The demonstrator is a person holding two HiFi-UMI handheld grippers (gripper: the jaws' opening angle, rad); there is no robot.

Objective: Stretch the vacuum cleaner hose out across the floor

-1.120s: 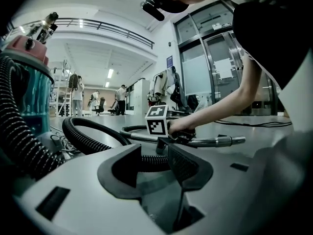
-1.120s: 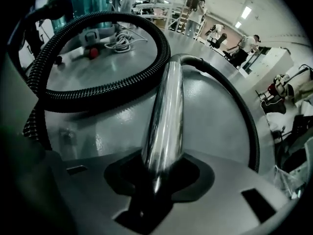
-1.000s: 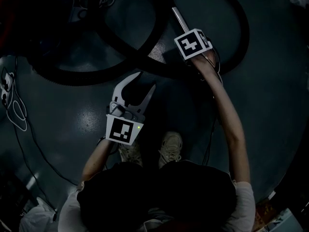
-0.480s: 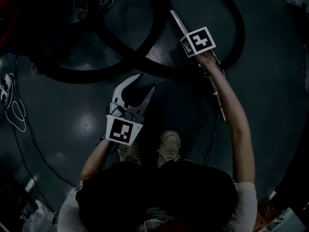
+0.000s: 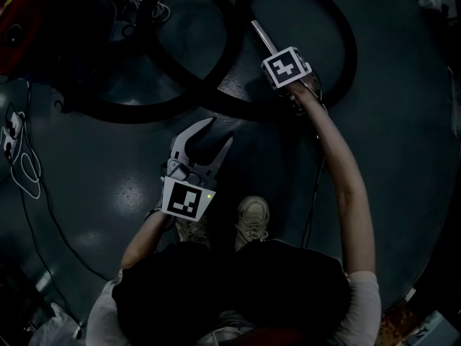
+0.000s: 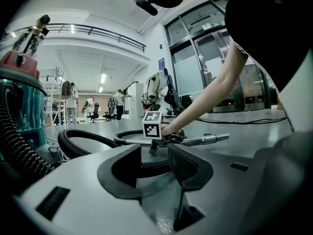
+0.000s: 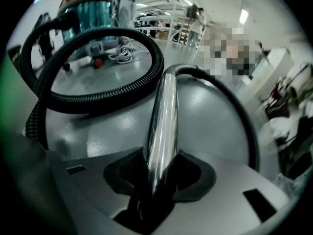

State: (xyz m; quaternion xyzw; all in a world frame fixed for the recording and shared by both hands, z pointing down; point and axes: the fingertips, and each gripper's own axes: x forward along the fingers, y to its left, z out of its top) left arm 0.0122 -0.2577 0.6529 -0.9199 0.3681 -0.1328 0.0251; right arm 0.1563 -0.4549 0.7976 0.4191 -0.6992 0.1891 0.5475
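The black ribbed vacuum hose [image 5: 348, 45] lies in two crossing loops on the dark floor. Its chrome tube [image 5: 262, 36] points away from me. My right gripper [image 5: 281, 62] sits under its marker cube at the near end of that tube. In the right gripper view the chrome tube [image 7: 164, 116] runs between the pads of the right gripper [image 7: 159, 177], whose jaws are opening slightly. The hose [image 7: 98, 99] curls beyond it. My left gripper [image 5: 218, 130] hangs open above the floor near my feet, holding nothing. In the left gripper view the left gripper [image 6: 154, 165] faces the hose [image 6: 83, 141].
The vacuum cleaner's teal body [image 6: 19, 116] stands at the far left, also seen ahead as the teal canister [image 7: 93, 9]. A white cable [image 5: 25, 168] loops at the left. A thin black cable [image 5: 313, 200] runs beside my shoes [image 5: 252, 218]. People stand far off [image 6: 71, 102].
The right gripper drifted a little right and back again with the chrome tube. The left gripper and the hose loops stayed about where they were.
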